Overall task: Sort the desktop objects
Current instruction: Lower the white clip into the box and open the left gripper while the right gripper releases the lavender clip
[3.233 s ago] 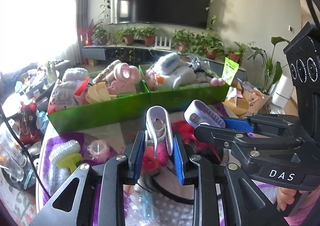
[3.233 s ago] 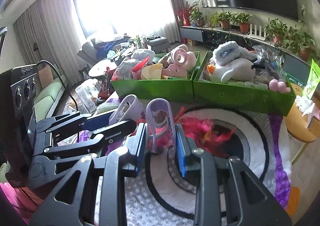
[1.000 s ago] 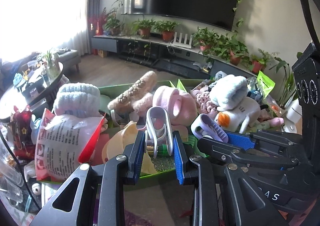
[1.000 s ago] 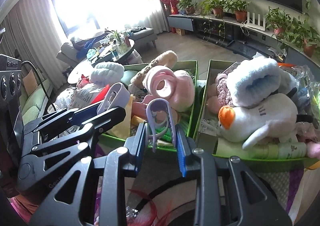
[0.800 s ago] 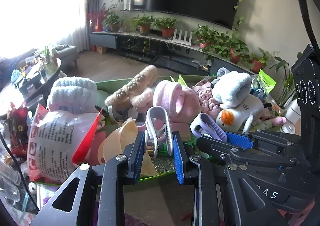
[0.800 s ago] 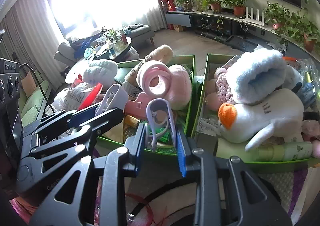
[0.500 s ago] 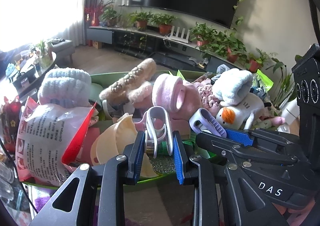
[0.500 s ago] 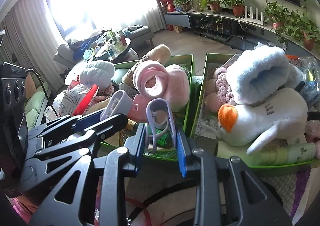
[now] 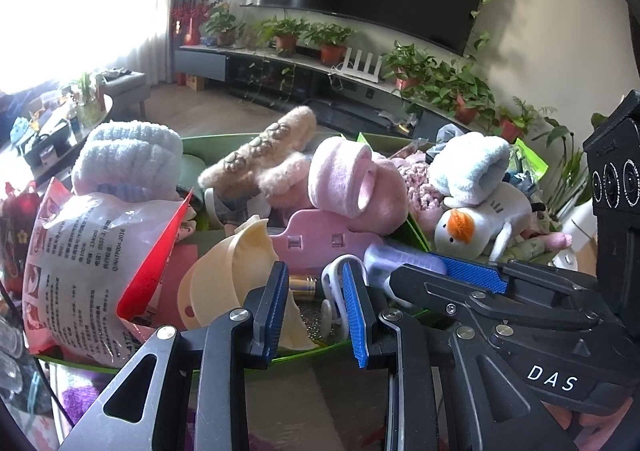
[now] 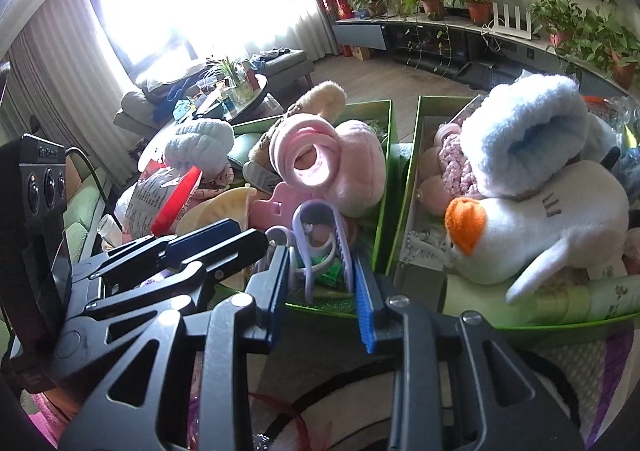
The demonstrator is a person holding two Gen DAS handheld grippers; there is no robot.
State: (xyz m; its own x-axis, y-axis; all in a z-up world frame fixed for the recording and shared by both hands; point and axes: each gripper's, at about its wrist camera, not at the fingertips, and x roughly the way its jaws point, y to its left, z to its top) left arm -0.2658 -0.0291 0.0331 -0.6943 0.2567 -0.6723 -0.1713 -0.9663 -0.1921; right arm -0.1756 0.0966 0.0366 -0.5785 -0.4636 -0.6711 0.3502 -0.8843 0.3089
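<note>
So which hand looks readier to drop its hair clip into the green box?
Probably the right. Its claw grips the lilac clip squarely, right over the left green box. The left claw has its clip sitting askew, grip unclear.

White letters "DAS" stand on the black plastic right gripper (image 9: pixel 472 271); the red-and-white plastic bag (image 9: pixel 80 251) carries small, mostly unreadable print

Right claw (image 10: pixel 320 283) clamps purple clip (image 10: pixel 320 247) over green box (image 10: pixel 382 187).
</note>
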